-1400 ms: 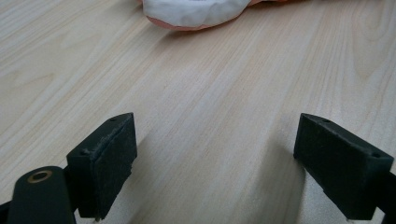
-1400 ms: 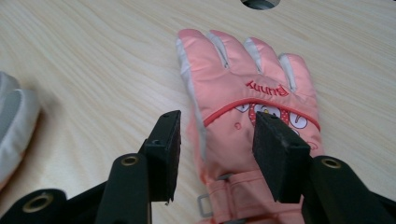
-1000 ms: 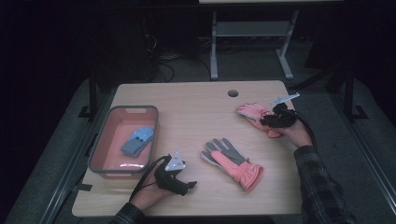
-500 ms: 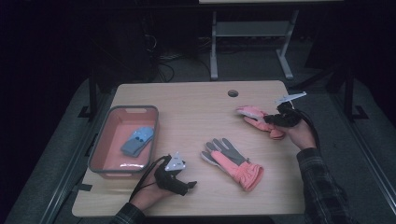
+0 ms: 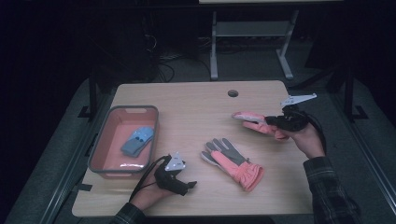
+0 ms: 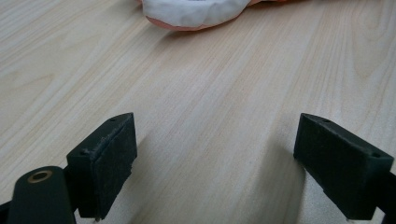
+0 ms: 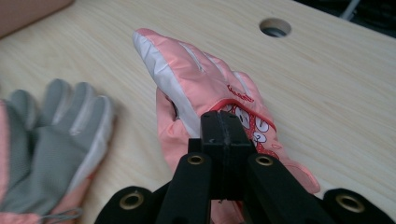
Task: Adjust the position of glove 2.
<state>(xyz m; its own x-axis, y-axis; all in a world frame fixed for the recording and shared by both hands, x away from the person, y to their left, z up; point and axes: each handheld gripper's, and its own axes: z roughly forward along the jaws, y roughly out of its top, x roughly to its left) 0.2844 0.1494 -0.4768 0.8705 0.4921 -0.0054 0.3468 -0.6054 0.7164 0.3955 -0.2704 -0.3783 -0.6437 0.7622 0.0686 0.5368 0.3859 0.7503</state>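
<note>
A pink glove (image 5: 253, 122) hangs by its cuff end from my right gripper (image 5: 278, 123), a little above the table's right side, fingers pointing left. In the right gripper view the jaws are shut on the pink glove (image 7: 201, 79), my right gripper (image 7: 224, 133) pinching it near the printed patch. Its mate, a glove with a grey palm (image 5: 229, 162), lies flat mid-table and shows as the grey-palmed glove (image 7: 51, 135). My left gripper (image 5: 189, 185) rests near the front edge, pointing at that glove's cuff (image 6: 191, 11). The left gripper (image 6: 215, 144) is open over bare wood.
A pink tray (image 5: 108, 142) stands at the table's left with a folded blue item (image 5: 138, 140) inside. A round cable hole (image 5: 232, 93) sits near the far edge. Beyond the table are a dark floor, cables and a metal stand (image 5: 252, 30).
My right gripper has risen with the pink glove, which earlier lay on the table and now hangs off it. The left gripper and the grey-palmed glove have not moved.
</note>
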